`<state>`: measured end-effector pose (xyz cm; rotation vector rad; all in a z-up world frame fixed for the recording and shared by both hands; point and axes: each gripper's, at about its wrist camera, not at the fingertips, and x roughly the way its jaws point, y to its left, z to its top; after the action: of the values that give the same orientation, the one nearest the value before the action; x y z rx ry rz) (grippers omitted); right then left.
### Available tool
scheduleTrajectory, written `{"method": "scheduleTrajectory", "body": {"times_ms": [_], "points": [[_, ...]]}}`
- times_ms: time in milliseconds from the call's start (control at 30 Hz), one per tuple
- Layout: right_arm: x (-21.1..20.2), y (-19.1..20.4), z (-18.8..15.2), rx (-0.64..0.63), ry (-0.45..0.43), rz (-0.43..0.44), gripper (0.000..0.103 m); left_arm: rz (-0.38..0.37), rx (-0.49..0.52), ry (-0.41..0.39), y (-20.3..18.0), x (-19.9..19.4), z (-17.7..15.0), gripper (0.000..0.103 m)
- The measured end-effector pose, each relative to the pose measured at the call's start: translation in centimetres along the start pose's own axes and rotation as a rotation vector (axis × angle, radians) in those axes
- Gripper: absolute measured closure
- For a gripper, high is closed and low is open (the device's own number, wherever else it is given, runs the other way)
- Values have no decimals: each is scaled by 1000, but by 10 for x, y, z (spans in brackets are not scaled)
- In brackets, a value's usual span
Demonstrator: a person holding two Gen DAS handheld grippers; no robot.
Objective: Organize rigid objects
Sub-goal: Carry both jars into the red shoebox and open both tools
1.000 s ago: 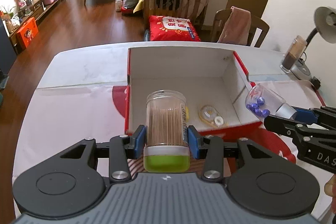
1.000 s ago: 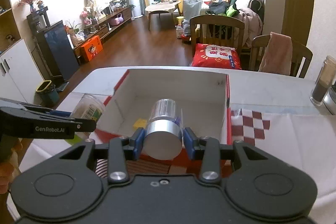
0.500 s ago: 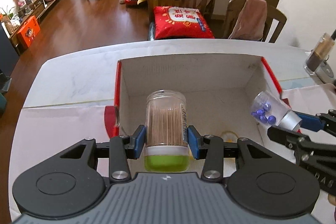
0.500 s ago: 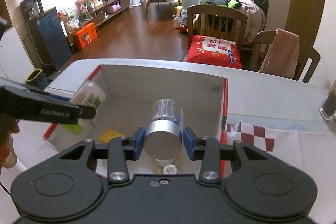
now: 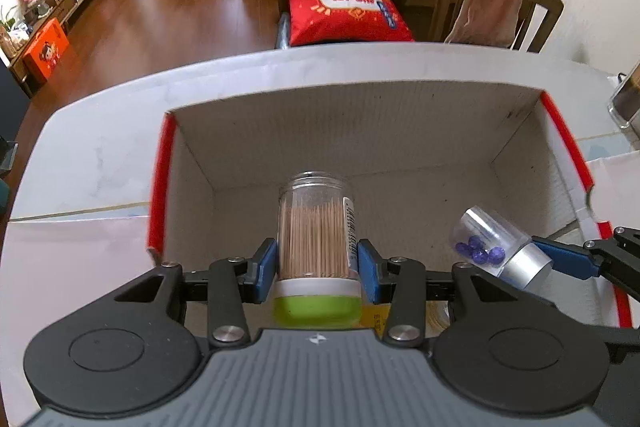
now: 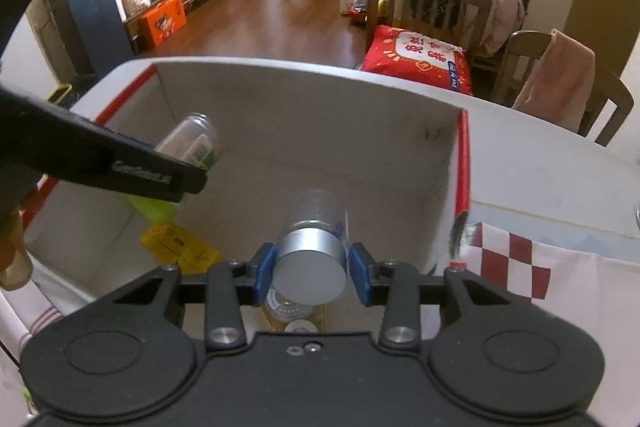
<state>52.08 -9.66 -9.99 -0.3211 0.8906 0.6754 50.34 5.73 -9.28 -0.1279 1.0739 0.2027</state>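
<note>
My left gripper [image 5: 318,269]: black linkage arms, blue pads [image 5: 266,269], silver screws, grey ribbed housing with small white logo. My right gripper [image 6: 311,273]: same black arms, blue pads, all-black body. White lettering on left finger side, blurred.

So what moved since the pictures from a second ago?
Both hands came forward and down: the toothpick jar and the bead jar were at the box's front edge, and now hang inside it above the floor. Nothing was let go: the left gripper and right gripper stay clamped on their jars. The box stayed put.
</note>
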Motion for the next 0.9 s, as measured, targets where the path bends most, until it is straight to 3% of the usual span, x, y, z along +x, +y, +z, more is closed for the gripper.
{"method": "scheduleTrajectory", "body": {"times_ms": [267,700,900], "points": [[12,9,-2,-37,53,1,64,-4,6,57,-6,19,0,61],[14,2,1,-4,86,56,59,-5,-10,74,-7,24,5,60],[7,2,1,-4,68,63,52,-23,-35,47,-6,11,5,46]]}}
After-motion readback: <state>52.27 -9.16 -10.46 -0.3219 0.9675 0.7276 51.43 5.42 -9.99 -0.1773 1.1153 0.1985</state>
